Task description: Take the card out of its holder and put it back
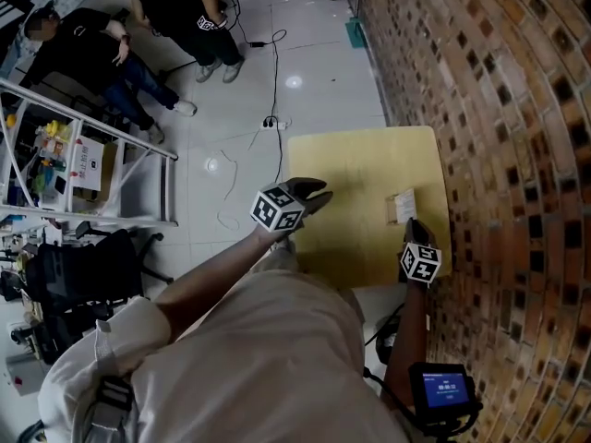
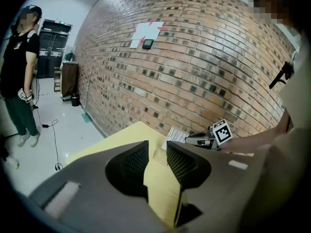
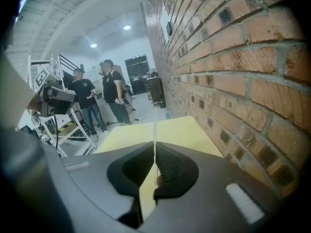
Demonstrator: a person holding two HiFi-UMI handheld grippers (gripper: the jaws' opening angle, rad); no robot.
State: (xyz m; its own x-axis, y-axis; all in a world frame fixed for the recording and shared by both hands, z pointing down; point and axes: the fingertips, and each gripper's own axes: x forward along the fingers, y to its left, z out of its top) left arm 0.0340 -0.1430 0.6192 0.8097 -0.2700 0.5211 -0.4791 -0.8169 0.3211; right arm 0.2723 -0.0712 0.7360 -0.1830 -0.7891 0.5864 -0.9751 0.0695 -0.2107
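Note:
A white printed card (image 1: 404, 206) stands on edge above the right side of the yellow table (image 1: 351, 169), close to the brick wall. My right gripper (image 1: 412, 233) is shut on it; in the right gripper view the card (image 3: 155, 130) shows as a thin upright line between the closed jaws (image 3: 155, 147). A pale, see-through holder (image 1: 391, 210) seems to lie just left of the card, though it is hard to make out. My left gripper (image 1: 317, 195) hovers over the table's left half, open and empty (image 2: 157, 148), well apart from the card (image 2: 177, 135).
A brick wall (image 1: 499, 109) runs along the table's right edge. On the floor beyond the table lies a cable with a power strip (image 1: 272, 123). Two people (image 1: 185, 12) are at the far left near a metal rack (image 1: 83, 155) and a black chair (image 1: 83, 270).

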